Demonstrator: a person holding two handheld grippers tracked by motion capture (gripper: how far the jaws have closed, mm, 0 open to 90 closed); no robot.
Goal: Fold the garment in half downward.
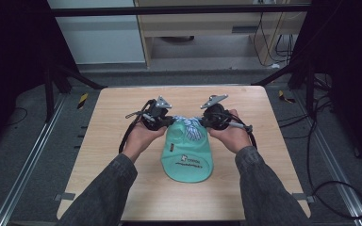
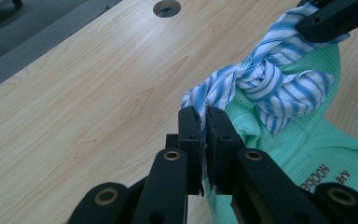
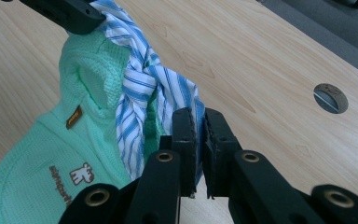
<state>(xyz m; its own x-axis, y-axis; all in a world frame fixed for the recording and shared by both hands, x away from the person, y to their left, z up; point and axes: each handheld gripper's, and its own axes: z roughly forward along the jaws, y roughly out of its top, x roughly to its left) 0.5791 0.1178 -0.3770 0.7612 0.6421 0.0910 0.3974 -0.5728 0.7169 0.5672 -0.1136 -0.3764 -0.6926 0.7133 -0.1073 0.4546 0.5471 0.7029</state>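
Observation:
A mint-green knitted garment [image 1: 187,157] with a small printed logo lies on the wooden table [image 1: 122,136], its blue-and-white striped tie [image 1: 192,126] knotted at the top. My left gripper [image 2: 204,122] is shut on the left end of the striped tie [image 2: 261,81], just left of the knot. My right gripper [image 3: 199,122] is shut on the tie's other end [image 3: 137,88], right of the knot. Both grippers face each other across the knot, close together, above the garment's [image 2: 307,144] top edge. In the high view the left gripper [image 1: 166,121] and right gripper [image 1: 206,120] sit at the table's middle.
A round cable hole [image 3: 331,97] lies in the tabletop [image 3: 270,70] beyond the right gripper. Dark frame posts [image 1: 306,70] stand at the far corners. Cables [image 1: 330,188] trail on the floor at the right. A light wooden cabinet [image 1: 217,28] stands behind the table.

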